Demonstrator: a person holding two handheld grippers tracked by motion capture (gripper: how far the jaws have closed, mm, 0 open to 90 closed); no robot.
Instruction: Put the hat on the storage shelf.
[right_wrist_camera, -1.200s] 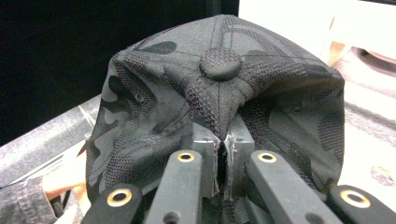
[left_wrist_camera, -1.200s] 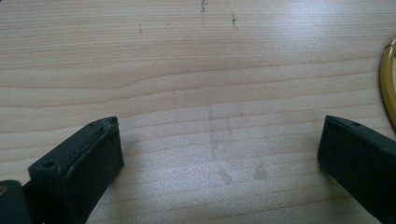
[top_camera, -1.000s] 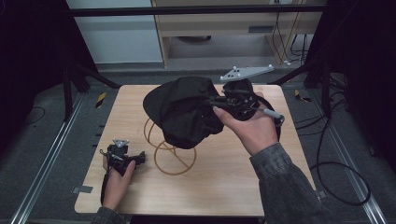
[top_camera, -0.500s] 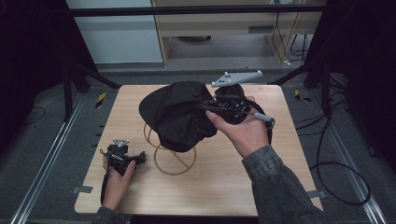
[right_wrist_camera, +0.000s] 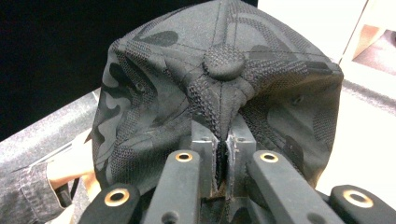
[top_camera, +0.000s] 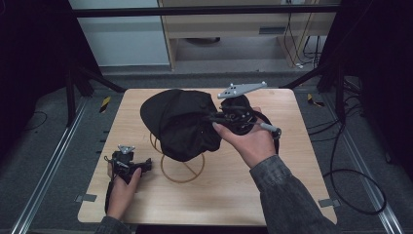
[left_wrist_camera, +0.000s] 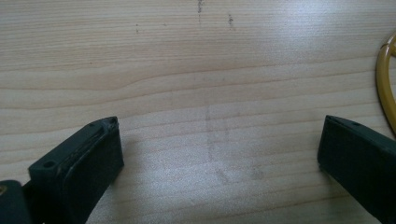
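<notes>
Dim room, lit tabletop, soft focus

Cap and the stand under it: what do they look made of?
Cap: black woven fabric with a faint camouflage pattern, matte; stitched seams, a fabric-covered top button and folds where the right gripper pinches it. Stand: looks like thin metal wire or rod, glossy yellowish finish; hard to confirm.

Wooden table (top_camera: pixel 292 195), grey carpet (top_camera: pixel 53 141), dark surroundings

black cap (top_camera: pixel 181 123) carried lower and leftward over the wire stand (top_camera: pixel 181 168), right gripper (top_camera: pixel 214 117) clamped on its fabric, sunk slightly
</notes>
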